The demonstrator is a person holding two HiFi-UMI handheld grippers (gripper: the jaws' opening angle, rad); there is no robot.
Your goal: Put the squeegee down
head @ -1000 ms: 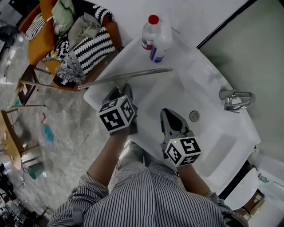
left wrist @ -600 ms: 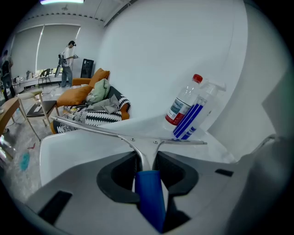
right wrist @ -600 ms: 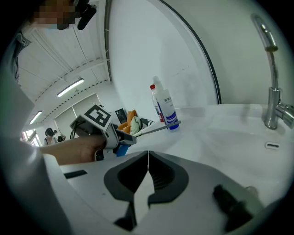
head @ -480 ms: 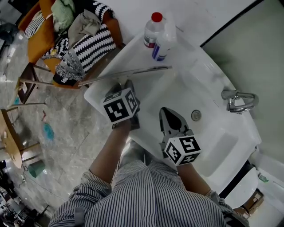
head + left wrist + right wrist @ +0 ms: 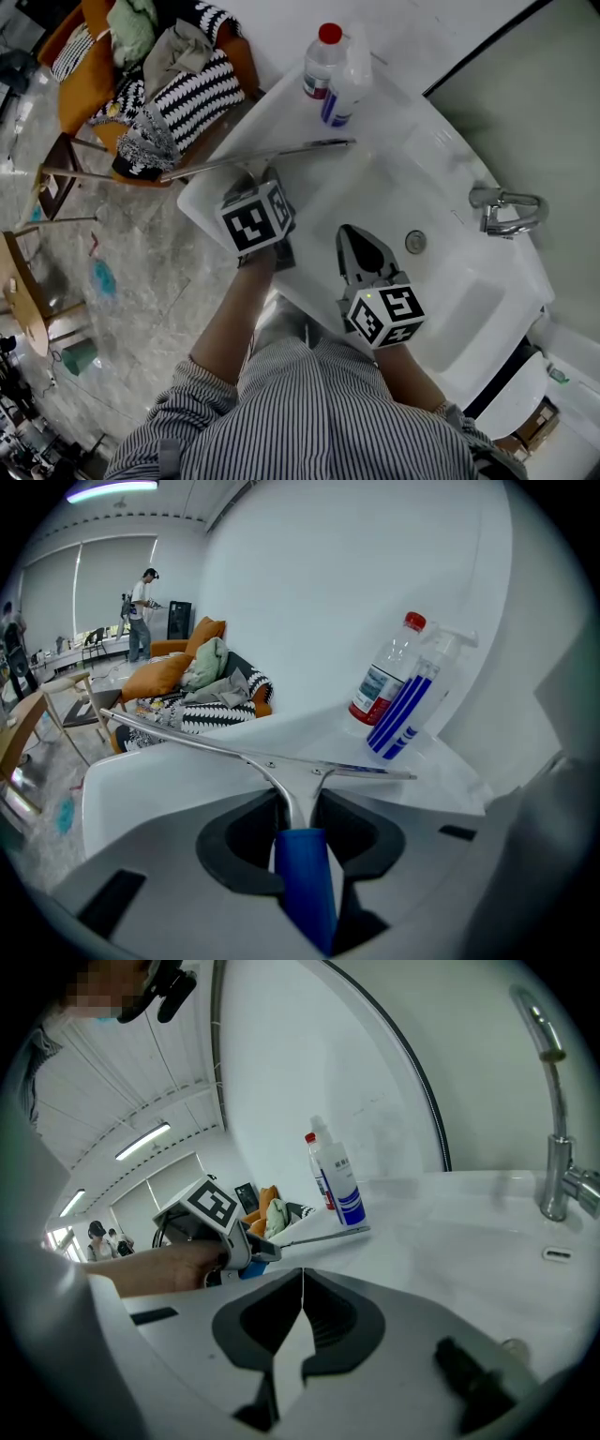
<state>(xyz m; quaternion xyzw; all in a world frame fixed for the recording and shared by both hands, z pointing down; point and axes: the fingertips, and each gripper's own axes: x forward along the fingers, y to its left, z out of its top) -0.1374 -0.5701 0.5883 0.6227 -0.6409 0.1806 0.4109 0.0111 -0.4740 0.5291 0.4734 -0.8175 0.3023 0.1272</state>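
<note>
Left gripper view: my left gripper (image 5: 299, 808) clamps the squeegee (image 5: 187, 736) by its blue handle, blade across mid-frame over the sink (image 5: 141, 782) rim. Advise lowering flat, then releasing. Right gripper (image 5: 301, 1283) closed, empty.

Three cameras on one sink
The head view looks steeply down from above the sink (image 5: 375, 187); each gripper view sits low, close, looking along its jaws toward the bottles (image 5: 330, 70) and squeegee (image 5: 300, 151), shared by all.
</note>
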